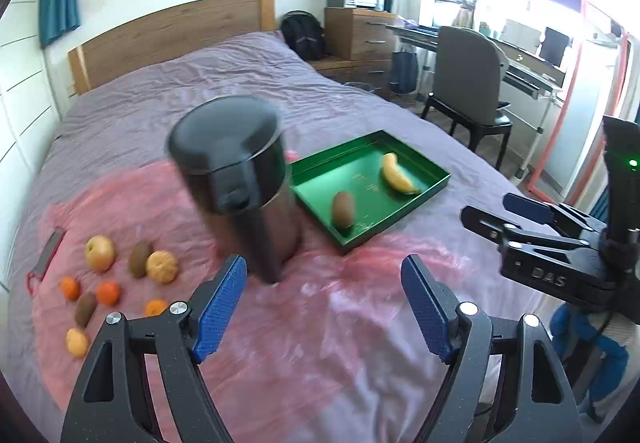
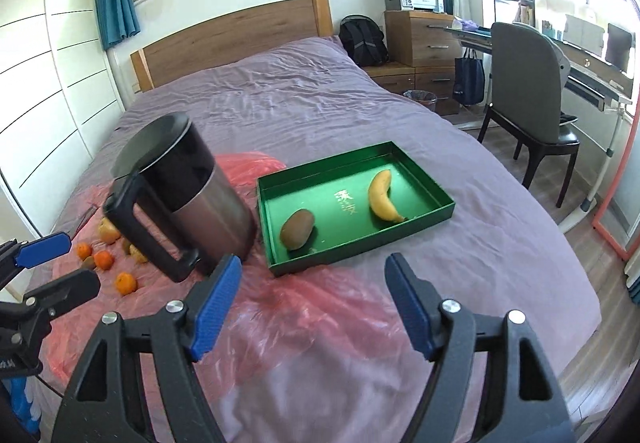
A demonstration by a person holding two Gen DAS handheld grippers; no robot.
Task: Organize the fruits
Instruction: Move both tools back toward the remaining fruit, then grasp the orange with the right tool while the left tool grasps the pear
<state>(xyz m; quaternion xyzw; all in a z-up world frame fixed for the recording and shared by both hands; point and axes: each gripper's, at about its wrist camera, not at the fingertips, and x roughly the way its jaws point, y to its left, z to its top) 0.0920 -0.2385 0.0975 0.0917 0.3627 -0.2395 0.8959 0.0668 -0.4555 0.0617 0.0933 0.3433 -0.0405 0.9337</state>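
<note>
The left gripper (image 1: pixel 322 305) and right gripper (image 2: pixel 314 301) are both hovering wide open, holding nothing. The brown fuzzy kiwi (image 2: pixel 297 229) and yellow curved banana (image 2: pixel 382 195) are lying ahead of them inside the shallow green rectangular tray (image 2: pixel 434 218).

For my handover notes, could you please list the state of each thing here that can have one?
Left gripper: jaws open, empty.
Right gripper: jaws open, empty.
Jug: upright, lid shut.
Green tray: open, holding a kiwi and a banana.
Loose fruit: on the pink sheet, outside the tray.
</note>
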